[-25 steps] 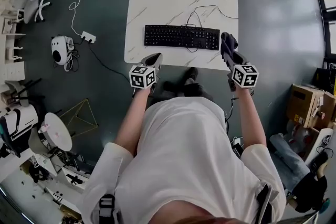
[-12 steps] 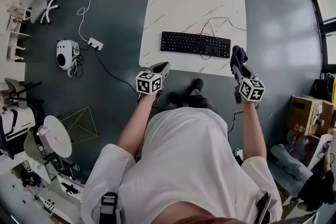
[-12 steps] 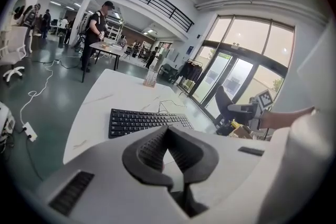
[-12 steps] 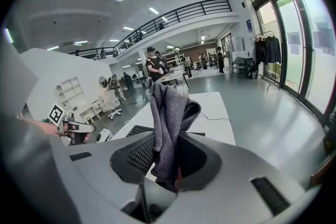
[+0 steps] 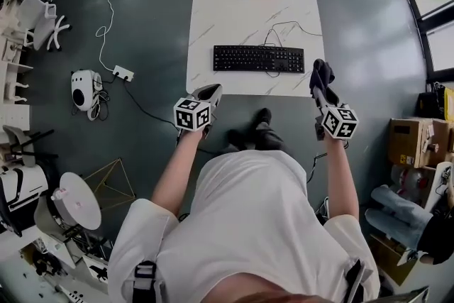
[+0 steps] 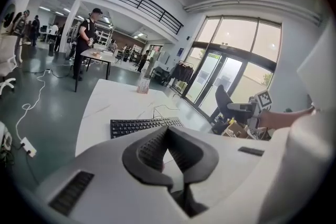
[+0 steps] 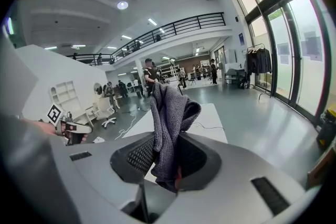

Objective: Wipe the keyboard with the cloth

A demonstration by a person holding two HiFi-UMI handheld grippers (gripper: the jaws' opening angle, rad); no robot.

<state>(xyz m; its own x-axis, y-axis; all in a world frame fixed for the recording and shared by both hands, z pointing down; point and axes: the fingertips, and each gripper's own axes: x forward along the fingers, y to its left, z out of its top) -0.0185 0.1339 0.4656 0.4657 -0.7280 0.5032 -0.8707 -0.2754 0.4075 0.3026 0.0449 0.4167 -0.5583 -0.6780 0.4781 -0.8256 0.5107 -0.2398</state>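
The right gripper point(image 7: 167, 160) is clamped on the grey cloth point(image 7: 169, 107), soft and light, flopping above the jaws. The left gripper point(image 6: 168, 136) is pinched together, empty. The keyboard point(image 5: 258, 58) lies at twelve o'clock, and the bunched fold looks the best place to hold the cloth.

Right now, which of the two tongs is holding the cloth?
The right tongs, clamped on the dark grey cloth; the left tongs are shut and empty.

Left gripper point(image 5: 211, 90) closed empty; right gripper point(image 5: 319, 90) clamps cloth point(image 5: 323, 72).
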